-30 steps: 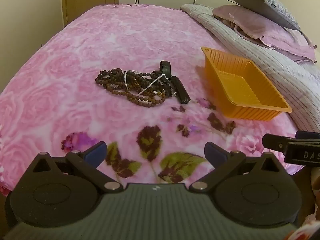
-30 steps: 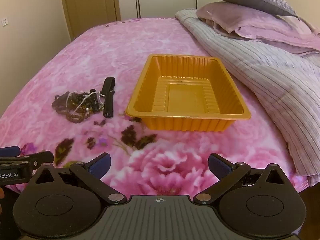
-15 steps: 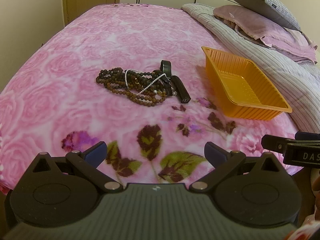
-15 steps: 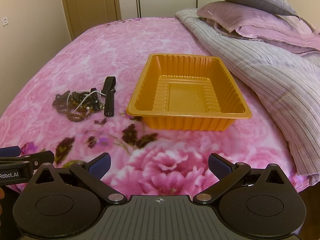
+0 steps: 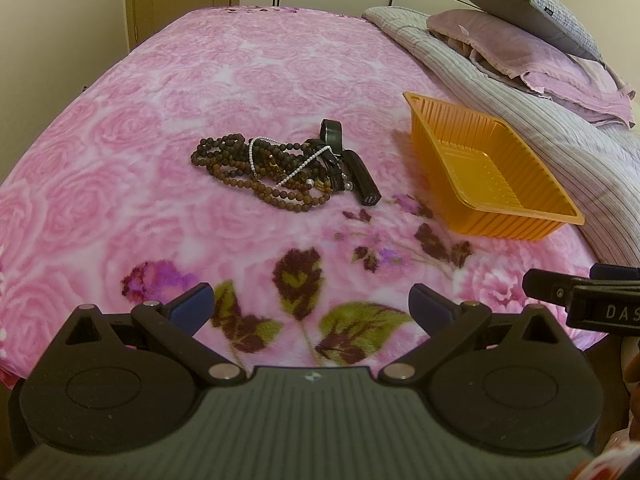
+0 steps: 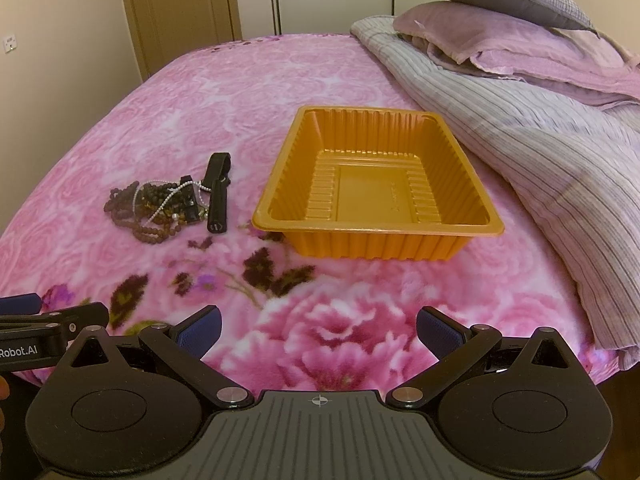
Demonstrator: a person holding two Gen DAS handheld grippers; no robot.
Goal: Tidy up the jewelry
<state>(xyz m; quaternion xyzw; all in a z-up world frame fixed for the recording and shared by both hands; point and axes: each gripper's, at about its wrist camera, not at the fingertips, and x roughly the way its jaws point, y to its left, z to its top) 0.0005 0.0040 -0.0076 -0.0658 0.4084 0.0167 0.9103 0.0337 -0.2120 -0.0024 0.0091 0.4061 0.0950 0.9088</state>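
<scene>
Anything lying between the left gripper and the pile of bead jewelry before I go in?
No. In the left wrist view, only bare pink floral blanket lies between the open left gripper and the tangled pile of brown bead necklaces.

The right gripper (image 6: 318, 330) hangs over the near edge of the bed (image 6: 224, 92), its blue fingers (image 6: 200, 326) spread wide with nothing between them. An orange tray (image 6: 486, 226) sits at 12 o'clock, holding nothing. A heap of bead necklaces (image 6: 154, 210) and a black band (image 6: 217, 192) lie at 10 o'clock, just beside the tray. Pillows (image 6: 496, 36) are stacked at 2 o'clock.
</scene>
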